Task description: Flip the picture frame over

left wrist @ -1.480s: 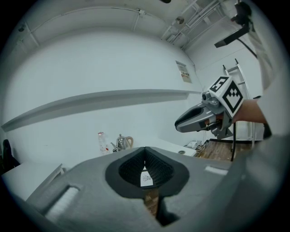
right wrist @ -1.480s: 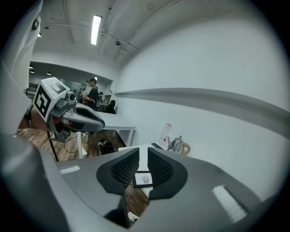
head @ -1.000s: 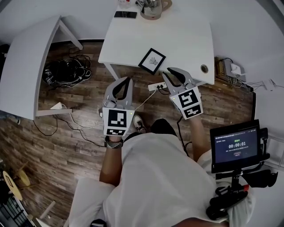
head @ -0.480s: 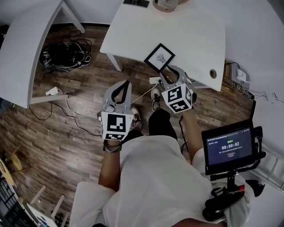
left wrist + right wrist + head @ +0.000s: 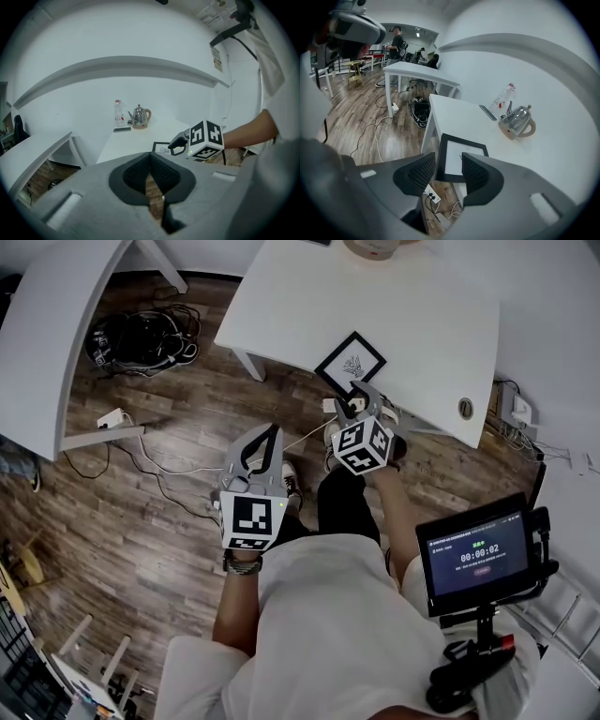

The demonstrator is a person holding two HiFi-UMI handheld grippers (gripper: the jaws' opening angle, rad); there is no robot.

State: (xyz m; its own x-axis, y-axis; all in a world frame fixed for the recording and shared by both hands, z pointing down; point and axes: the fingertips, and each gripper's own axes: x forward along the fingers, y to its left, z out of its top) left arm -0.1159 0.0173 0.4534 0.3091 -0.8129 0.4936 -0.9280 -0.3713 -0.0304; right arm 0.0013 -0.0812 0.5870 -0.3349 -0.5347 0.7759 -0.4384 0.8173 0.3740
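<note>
Frame (image 5: 351, 363) lies flat and picture side up on the white table (image 5: 422, 315), close to its near edge. Our right gripper (image 5: 359, 397) is right at the frame's near side. Its jaws have just been opening and now stand wide, with the frame's near border showing in the gap between them. The pads do not seem to press on it yet. Our left gripper (image 5: 273, 431) hangs over the floor, well apart from the table, its jaws closed on nothing.

We judge the frame light and stiff, so it should turn as one piece. The front may be glazed, which would make it slick and breakable. Lying flat, it gives little to pinch. We would grip the dark border at the near edge, one jaw above and one below, never the middle.
</note>
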